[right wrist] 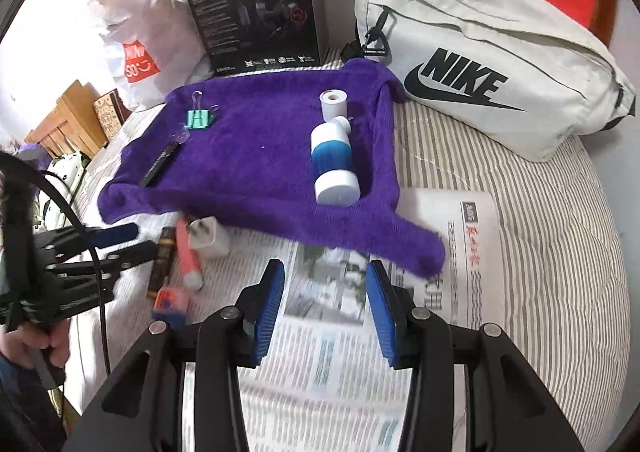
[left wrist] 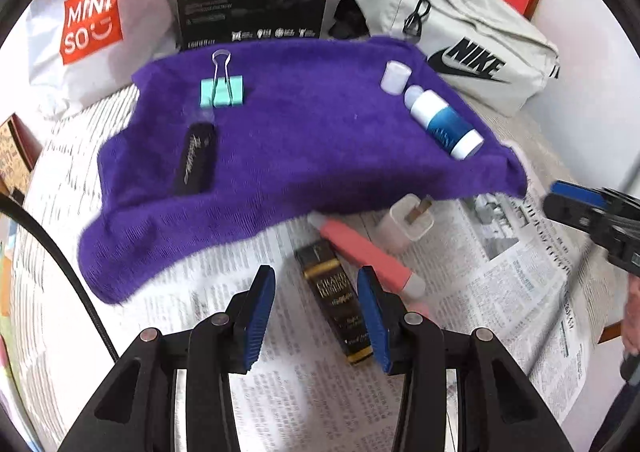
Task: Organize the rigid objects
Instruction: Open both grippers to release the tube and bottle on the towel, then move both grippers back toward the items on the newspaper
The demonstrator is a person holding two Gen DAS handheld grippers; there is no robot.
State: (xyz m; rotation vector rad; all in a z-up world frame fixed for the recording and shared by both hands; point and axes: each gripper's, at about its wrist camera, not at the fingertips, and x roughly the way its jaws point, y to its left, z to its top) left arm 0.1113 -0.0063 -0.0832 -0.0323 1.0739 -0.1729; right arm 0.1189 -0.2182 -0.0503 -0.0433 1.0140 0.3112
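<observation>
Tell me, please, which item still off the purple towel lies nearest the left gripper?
The black-and-gold tube, lying between the left gripper fingers.

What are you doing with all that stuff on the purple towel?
A person holds a gripper in each hand, sorting small things. The purple towel already carries a green binder clip, a black pen and a blue-and-white bottle. A pink tube, white charger plug and dark tube wait on the newspaper. The left gripper and right gripper are open, holding nothing.

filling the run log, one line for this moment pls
left gripper: open over black-gold tube | right gripper: open, empty, over newspaper | purple towel: clip, bottle on it
</observation>
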